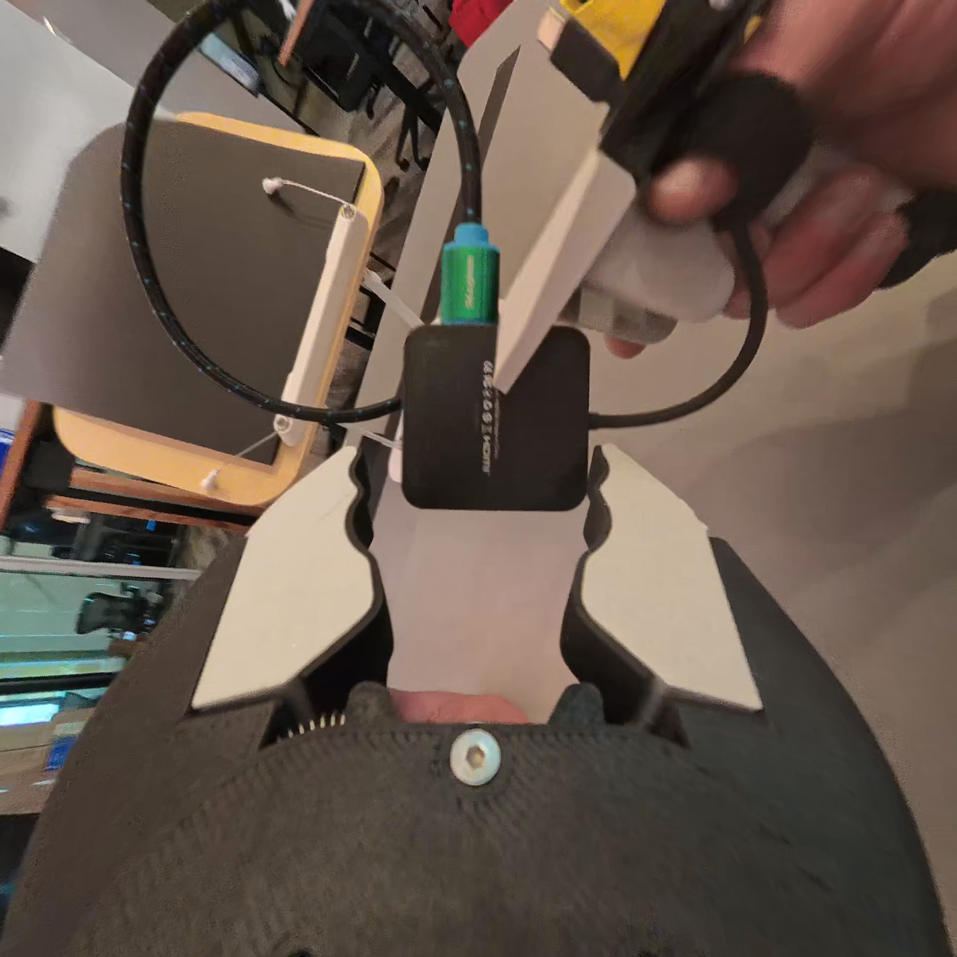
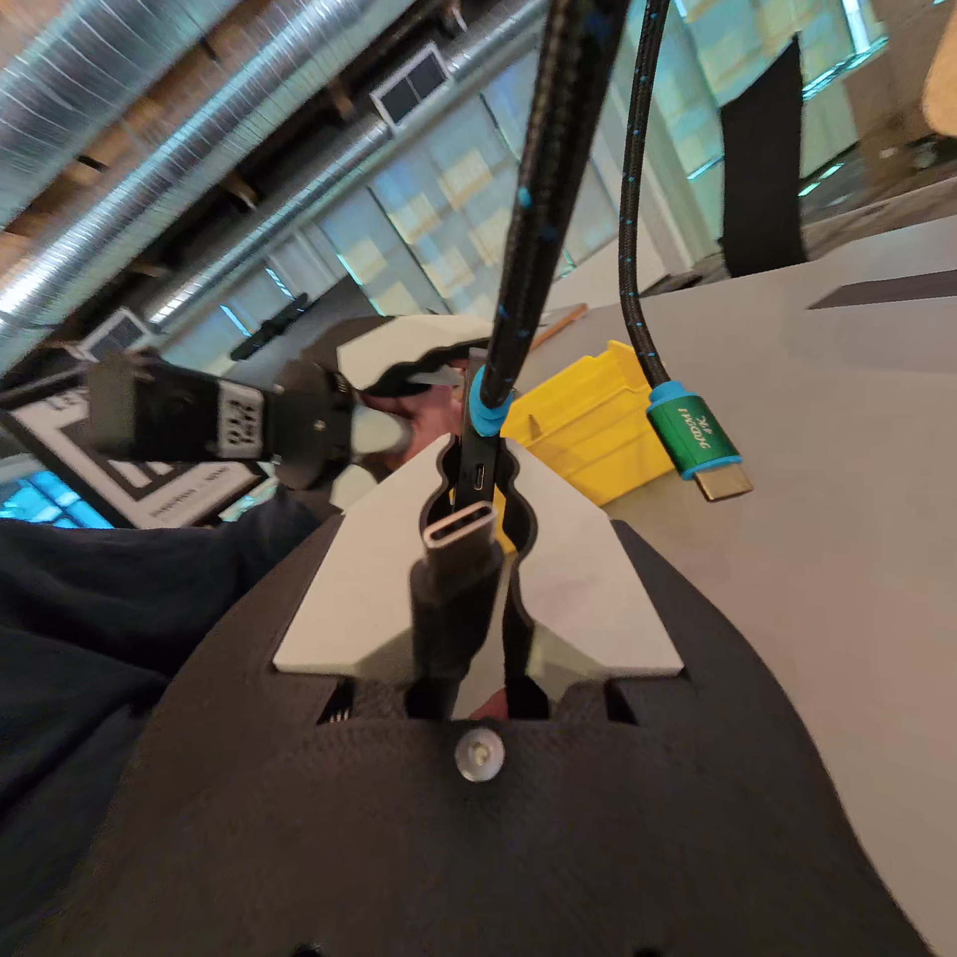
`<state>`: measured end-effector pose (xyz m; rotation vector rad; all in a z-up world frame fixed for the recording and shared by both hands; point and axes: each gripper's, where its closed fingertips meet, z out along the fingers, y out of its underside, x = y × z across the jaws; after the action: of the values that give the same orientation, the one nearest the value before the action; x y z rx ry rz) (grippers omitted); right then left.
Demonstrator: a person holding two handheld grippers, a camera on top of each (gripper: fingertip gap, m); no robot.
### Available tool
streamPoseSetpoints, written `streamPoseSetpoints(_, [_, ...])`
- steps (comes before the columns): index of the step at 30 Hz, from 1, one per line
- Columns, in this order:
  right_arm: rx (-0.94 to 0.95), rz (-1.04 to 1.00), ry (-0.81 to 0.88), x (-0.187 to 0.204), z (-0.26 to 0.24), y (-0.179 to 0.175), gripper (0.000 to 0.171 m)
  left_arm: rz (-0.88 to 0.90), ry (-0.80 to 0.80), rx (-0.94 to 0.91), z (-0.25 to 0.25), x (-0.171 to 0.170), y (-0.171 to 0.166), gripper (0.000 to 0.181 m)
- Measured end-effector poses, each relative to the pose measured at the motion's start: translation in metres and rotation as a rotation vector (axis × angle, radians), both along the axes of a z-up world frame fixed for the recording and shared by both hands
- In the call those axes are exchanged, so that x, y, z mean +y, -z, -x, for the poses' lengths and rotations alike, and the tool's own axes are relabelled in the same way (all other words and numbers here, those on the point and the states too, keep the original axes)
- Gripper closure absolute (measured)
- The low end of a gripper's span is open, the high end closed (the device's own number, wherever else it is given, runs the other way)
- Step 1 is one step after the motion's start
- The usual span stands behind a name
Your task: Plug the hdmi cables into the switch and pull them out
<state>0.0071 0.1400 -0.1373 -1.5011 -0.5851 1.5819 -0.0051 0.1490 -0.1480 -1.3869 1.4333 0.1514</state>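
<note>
In the left wrist view the switch (image 1: 494, 419) sits just ahead of the left gripper (image 1: 479, 466), between its spread fingertips. An HDMI plug (image 1: 468, 282) enters its far edge. The right gripper (image 2: 476, 461) clamps the switch (image 2: 479, 455) edge-on; a second HDMI plug (image 2: 696, 445) hangs free to its right, above the table (image 2: 828, 518).

Open-plan office or lab workspace indicated. Exposed silver ventilation ducts (image 2: 171, 171) seen under wooden ceiling, with square vents (image 2: 409, 85) set between. Long row of tall windows with pale blinds (image 2: 450, 207) seen behind. Pale worktop (image 2: 828, 414) seen, with yellow plastic bin (image 2: 585, 430) on it. Office chair (image 1: 111, 613) and wooden shelving with dark equipment (image 1: 331, 57) seen, blurred, in background. Printed black-and-white marker board (image 2: 155, 487) seen at left.
</note>
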Motion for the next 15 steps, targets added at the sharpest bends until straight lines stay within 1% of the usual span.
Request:
streamPoseSetpoints(4, [0.08, 0.032, -0.115, -0.018, 0.001, -0.013, 0.16, -0.143, 0.096, 0.01, -0.005, -0.004, -0.001, 0.094])
streamPoseSetpoints(6, [0.09, 0.046, -0.145, -0.024, 0.005, -0.016, 0.16, -0.167, 0.139, -0.018, -0.007, -0.007, -0.002, 0.092])
streamPoseSetpoints(9, [0.118, 0.05, -0.183, -0.032, 0.011, -0.022, 0.16, -0.12, 0.223, -0.154, -0.015, -0.022, -0.015, 0.095])
streamPoseSetpoints(12, [0.138, 0.048, -0.208, -0.035, 0.013, -0.025, 0.159, -0.083, 0.247, -0.184, -0.014, -0.027, -0.019, 0.095])
streamPoseSetpoints(15, [0.147, 0.05, -0.228, -0.039, 0.015, -0.023, 0.158, 0.01, 0.287, -0.225, -0.014, -0.034, -0.017, 0.095])
